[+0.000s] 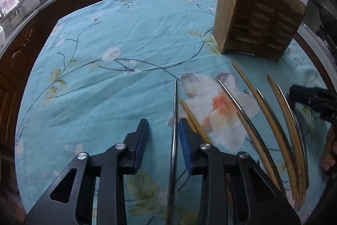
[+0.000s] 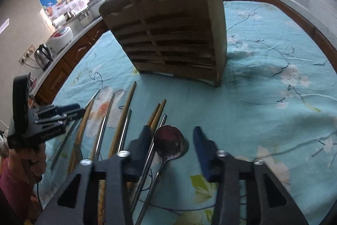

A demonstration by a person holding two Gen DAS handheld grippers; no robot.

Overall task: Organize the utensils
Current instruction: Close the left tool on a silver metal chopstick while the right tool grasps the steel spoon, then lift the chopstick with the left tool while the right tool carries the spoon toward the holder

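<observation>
- Your left tool point(image 1: 162, 136) could clip the wooden chopstick point(image 1: 194, 119) lying just beside the metal chopstick point(image 1: 174, 130) and drag both askew; the right-hand pad already touches or nearly touches the metal one while the other stands off.
- Your right tool point(image 2: 172, 140) straddles the spoon point(image 2: 168, 141) bowl, which is rounded and slick, so it may squirt out as you squeeze; a metal chopstick lies against its left finger and might be caught too.
- Both tools are part open, clamped on nothing.
- The utensils lie loose along the near edge of the worktop point(image 1: 105, 39), with the wooden rack point(image 1: 252, 14) standing well beyond them.
</observation>
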